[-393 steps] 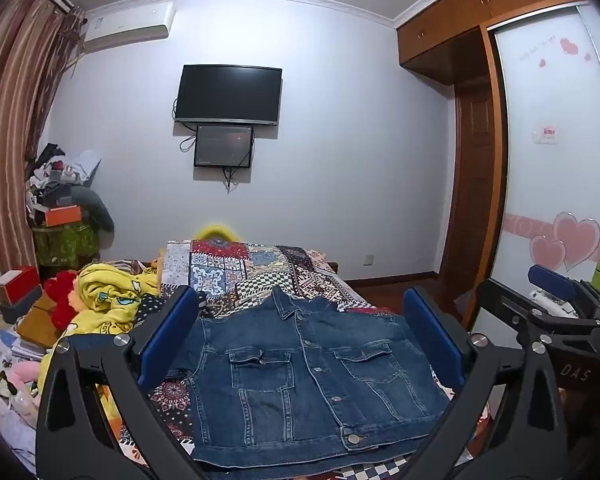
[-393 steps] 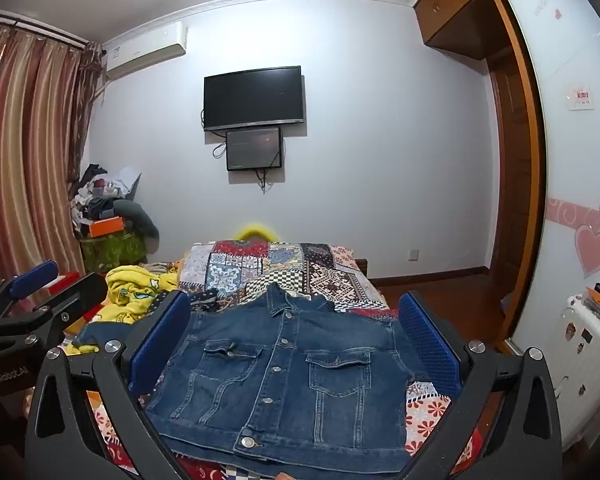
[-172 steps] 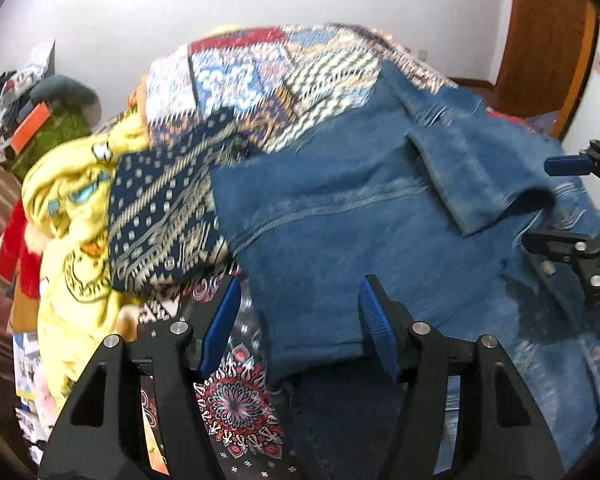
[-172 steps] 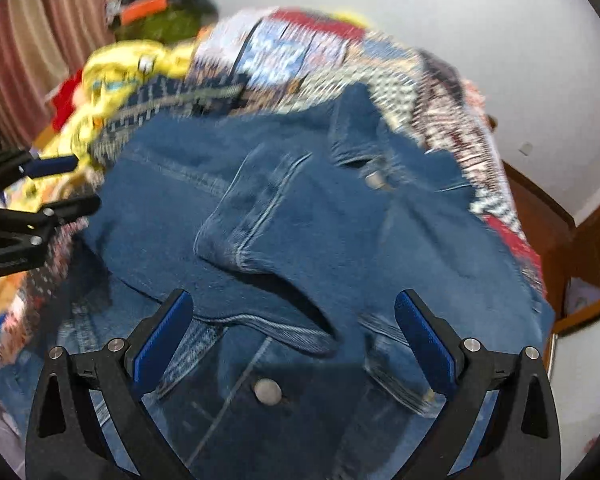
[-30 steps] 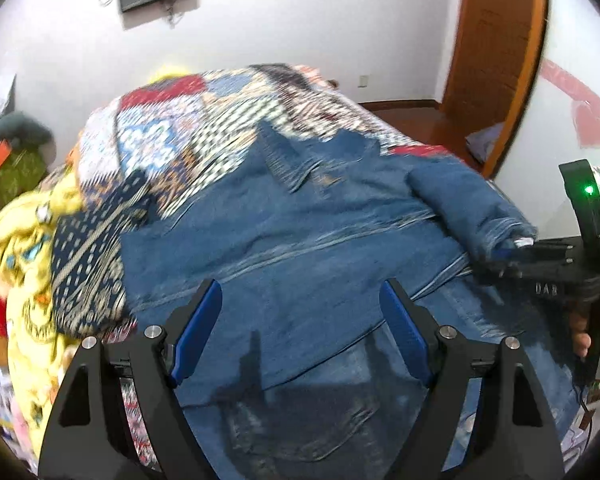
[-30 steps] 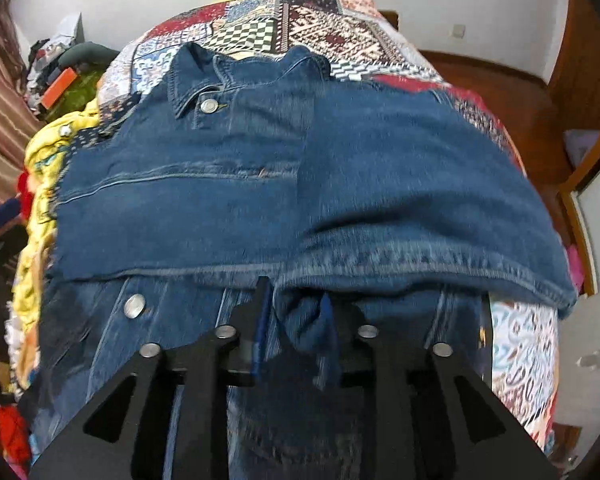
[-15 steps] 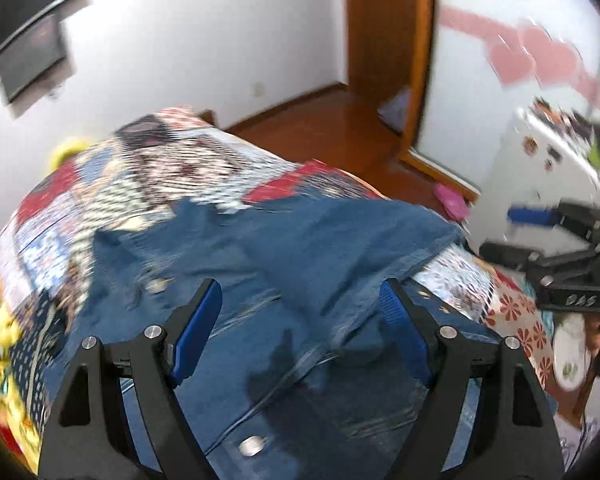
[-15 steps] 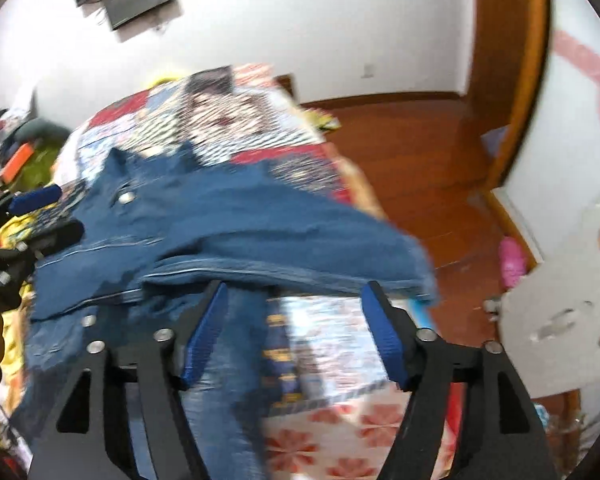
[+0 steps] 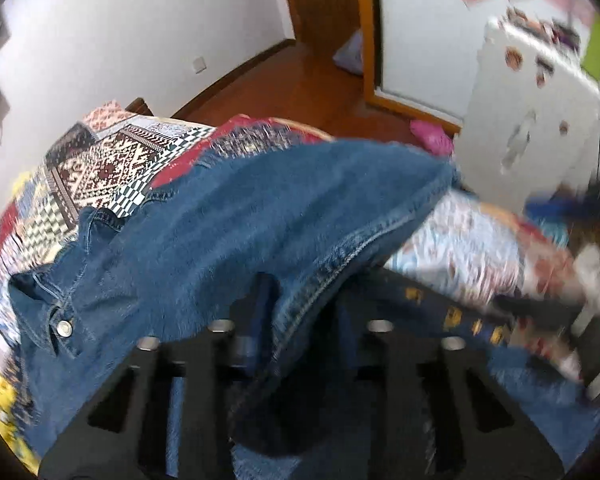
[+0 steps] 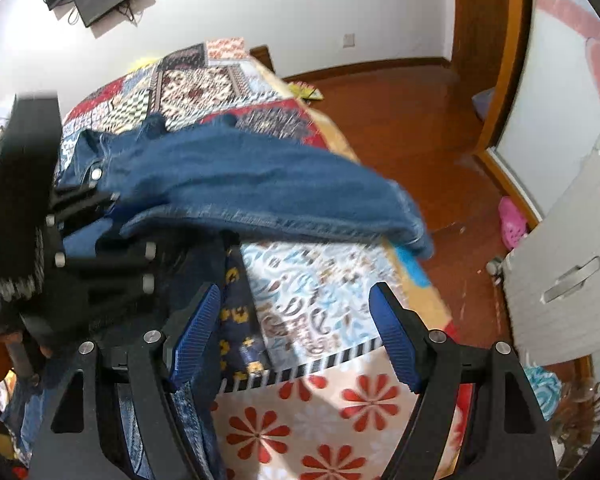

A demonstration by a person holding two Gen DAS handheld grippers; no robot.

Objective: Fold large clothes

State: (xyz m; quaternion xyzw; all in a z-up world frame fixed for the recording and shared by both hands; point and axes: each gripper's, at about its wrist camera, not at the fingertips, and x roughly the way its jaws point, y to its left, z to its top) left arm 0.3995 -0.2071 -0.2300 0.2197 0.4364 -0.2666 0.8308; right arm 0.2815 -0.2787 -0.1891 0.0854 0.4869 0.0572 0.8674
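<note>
Left tool (image 9: 300,312) just closed onto denim jacket (image 9: 260,216) hem; right tool (image 10: 296,336) parted, empty; no legible writing

Landmark: bed (image 10: 308,420). Denim jacket (image 10: 260,184) covered its middle and overhung the right edge, blocking low passes there. Left gripper (image 9: 300,320) sat closed on the jacket hem, filling the bed's near-left side. Near-right corner of bedspread lay bare under the spread-jawed right gripper (image 10: 296,332). Wood floor (image 10: 412,112) right of bed was open; white cabinet (image 10: 572,264) and pink slipper (image 10: 512,222) bounded it.
</note>
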